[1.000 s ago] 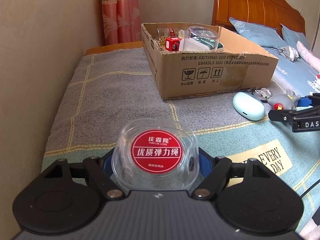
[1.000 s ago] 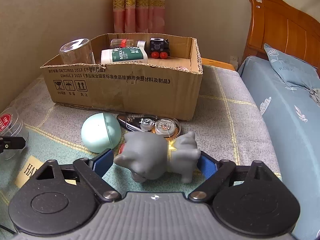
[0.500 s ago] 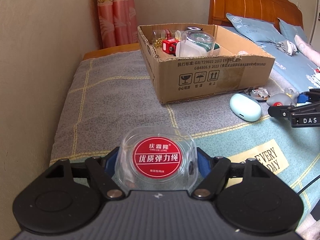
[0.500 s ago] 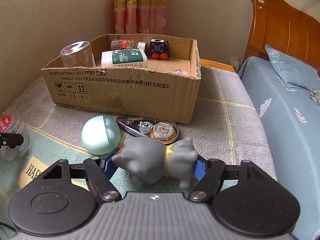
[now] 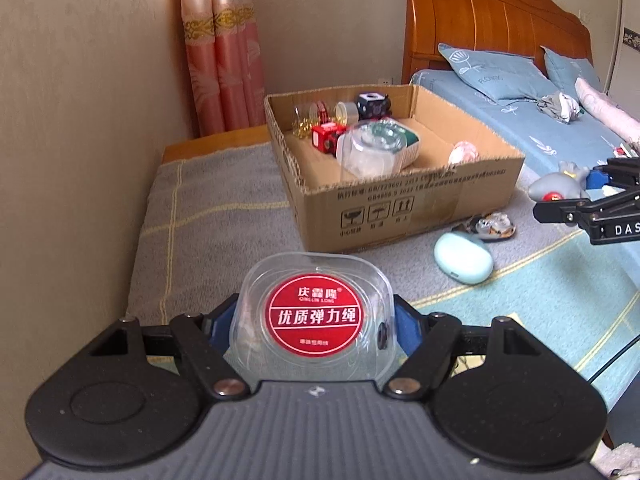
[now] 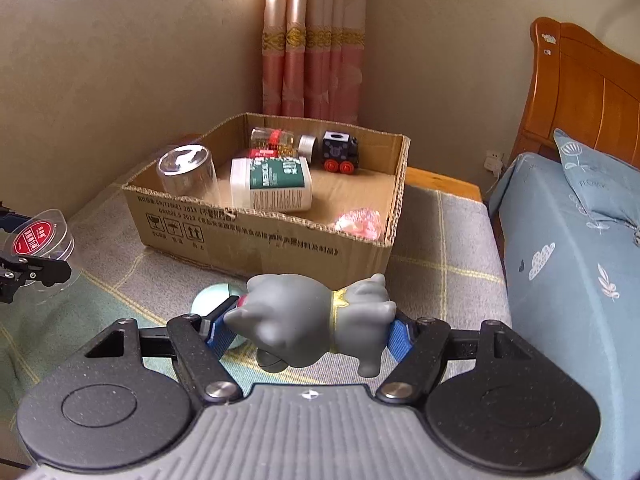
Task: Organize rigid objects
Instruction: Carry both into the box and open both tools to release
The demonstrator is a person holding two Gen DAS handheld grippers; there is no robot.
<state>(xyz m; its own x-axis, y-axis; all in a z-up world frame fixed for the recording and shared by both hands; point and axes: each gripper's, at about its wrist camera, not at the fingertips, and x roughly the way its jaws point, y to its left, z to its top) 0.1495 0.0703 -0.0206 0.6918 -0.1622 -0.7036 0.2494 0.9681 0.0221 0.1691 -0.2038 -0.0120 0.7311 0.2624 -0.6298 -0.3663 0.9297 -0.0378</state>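
I had the left gripper (image 5: 313, 320) centred low in its own wrist view, its blue-padded fingers (image 5: 218, 322) pressed against both sides of the clear round case (image 5: 313, 318), which sat level with its red label facing the camera. In the right wrist view that same gripper showed at the far left edge, mid-height, gripping the case. My right gripper (image 6: 308, 326) sat centred low in its own view, its blue pads (image 6: 399, 338) clamped on the head and rear of the grey cat figurine (image 6: 312, 320), held sideways. From the left wrist view it appeared at the right edge, mid-height, well apart from the left one.
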